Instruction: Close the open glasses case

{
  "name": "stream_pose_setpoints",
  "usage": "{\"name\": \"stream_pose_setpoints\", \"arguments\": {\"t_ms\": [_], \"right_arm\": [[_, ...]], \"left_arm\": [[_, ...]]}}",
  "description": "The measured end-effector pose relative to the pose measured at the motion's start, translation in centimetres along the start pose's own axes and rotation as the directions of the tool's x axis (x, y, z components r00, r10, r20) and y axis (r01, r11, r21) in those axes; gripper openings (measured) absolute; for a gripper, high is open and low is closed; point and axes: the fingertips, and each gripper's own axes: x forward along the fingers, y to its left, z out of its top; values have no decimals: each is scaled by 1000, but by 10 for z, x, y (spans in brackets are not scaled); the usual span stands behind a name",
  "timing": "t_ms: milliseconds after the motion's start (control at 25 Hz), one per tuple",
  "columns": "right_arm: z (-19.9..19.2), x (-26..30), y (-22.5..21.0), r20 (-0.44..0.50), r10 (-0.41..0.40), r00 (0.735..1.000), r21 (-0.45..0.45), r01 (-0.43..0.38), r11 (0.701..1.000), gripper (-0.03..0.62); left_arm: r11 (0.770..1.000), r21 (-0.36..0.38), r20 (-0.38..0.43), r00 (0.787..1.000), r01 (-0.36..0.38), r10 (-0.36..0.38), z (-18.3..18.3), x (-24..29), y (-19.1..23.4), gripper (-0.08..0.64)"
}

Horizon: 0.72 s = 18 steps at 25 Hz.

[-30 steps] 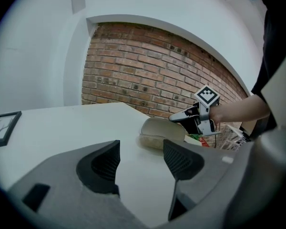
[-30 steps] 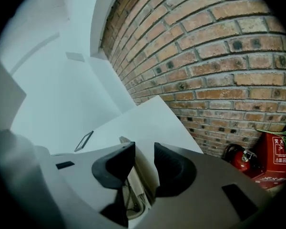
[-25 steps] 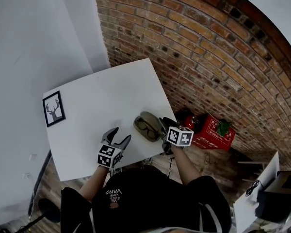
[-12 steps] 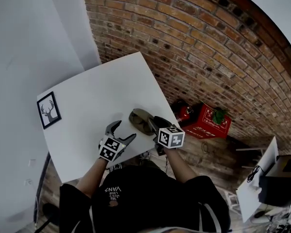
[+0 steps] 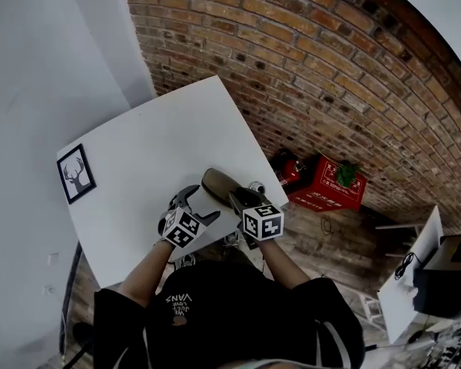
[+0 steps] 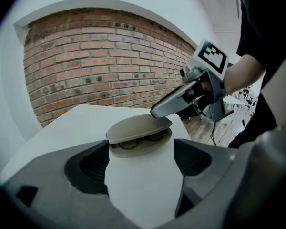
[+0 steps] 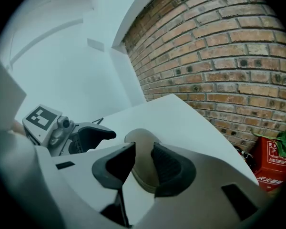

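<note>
A tan glasses case lies near the front right edge of the white table. Its lid is lowered almost onto the base, and dark glasses show through the slit. My right gripper is over the case's right end, with one finger lying on the lid's edge. Its jaws have just been closing to a narrow gap; the lid shows beneath the gap, not pinched. My left gripper has just been opening wide, empty, with the case just beyond its tips.
A framed deer picture lies at the table's left edge. A brick wall runs behind and to the right. On the floor right of the table stand a red box and a small green plant.
The case lid has come down from wide open to nearly shut under the right gripper. My left gripper has rolled and moved right, closer to the case, with its jaws spread wider.
</note>
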Motion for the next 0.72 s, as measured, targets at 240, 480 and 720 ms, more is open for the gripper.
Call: {"name": "stream_pose_setpoints", "arguments": {"t_ms": [240, 480, 720], "right_arm": [[-15, 3, 1, -36, -7, 999, -3, 7, 1000, 107], [-19, 5, 1, -48, -25, 999, -19, 24, 1000, 80], [-20, 6, -1, -50, -39, 998, -40, 37, 999, 63]], "left_arm": [[992, 111, -70, 996, 57, -50, -8, 16, -8, 423], [980, 158, -133, 986, 123, -103, -14, 29, -14, 432], [980, 138, -146, 982, 141, -121, -16, 32, -14, 440]]}}
